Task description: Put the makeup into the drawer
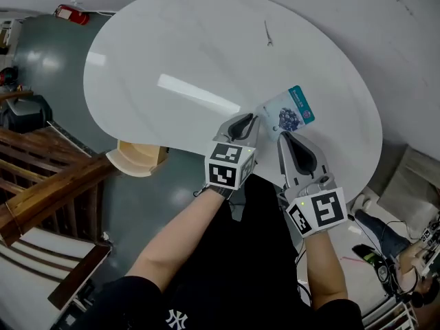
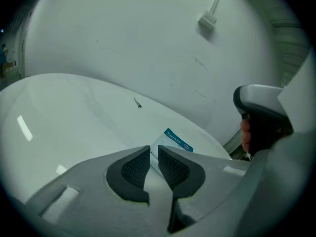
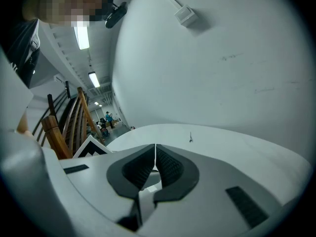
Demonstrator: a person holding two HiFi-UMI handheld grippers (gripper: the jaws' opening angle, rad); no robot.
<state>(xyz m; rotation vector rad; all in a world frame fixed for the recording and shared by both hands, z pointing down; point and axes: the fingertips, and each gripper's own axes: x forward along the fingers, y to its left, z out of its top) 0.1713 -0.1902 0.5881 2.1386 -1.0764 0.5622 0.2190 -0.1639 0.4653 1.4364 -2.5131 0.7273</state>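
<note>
Right hand-held gripper (image 1: 282, 137) nearest, jaws together, tip at near edge of flat white-and-teal makeup sachet (image 1: 292, 112); left hand-held gripper (image 1: 253, 120) pinches sachet's left corner, long axis running rightward.

Your pale grey moulded left gripper (image 1: 251, 121) and matching right gripper (image 1: 281, 137) carry black ribbed pads (image 2: 133, 169). Each bears a white cube (image 1: 229, 165) printed with black square markers. You wear a black short-sleeved top (image 1: 227, 267) with a small white emblem (image 1: 175, 317).
</note>
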